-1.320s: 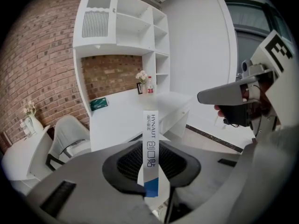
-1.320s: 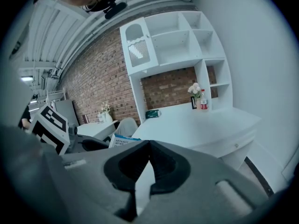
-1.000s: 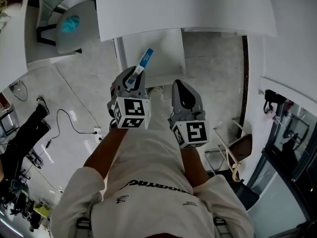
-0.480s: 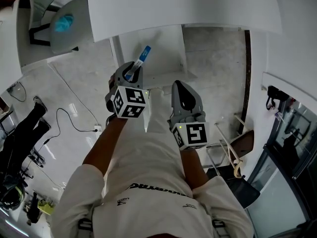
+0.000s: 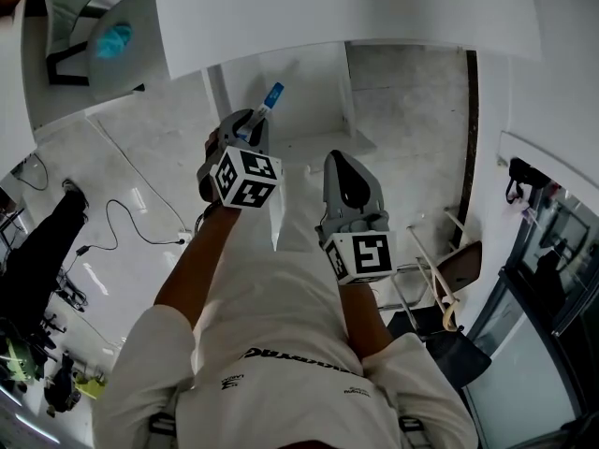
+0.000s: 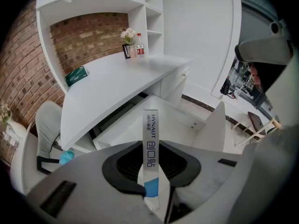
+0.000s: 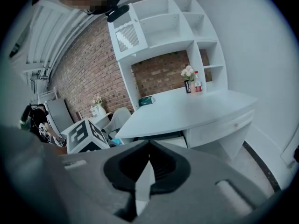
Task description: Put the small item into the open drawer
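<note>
The small item (image 6: pixel 150 141), a narrow white strip packet with a blue patch, is not yet in the open drawer (image 6: pixel 180 125). It is held in the left gripper (image 5: pixel 247 131), whose fingers (image 6: pixel 122 183) are closed on the blue end of the strip. The free end projects forward toward the drawer. In the head view the strip's tip lies over the left part of the drawer, short of its middle. How high it stands above the drawer floor cannot be read. The drawer is pulled out from under the white surface (image 5: pixel 346 12), and what shows of its inside is bare. The right gripper (image 7: pixel 148 158) is on the person's side of the drawer, well short of it. Its fingers are closed together with nothing between them. Status: pickup and carry are complete. Remaining, by estimate: lower the left gripper until the strip is inside the drawer walls, open the fingers, and withdraw.
</note>
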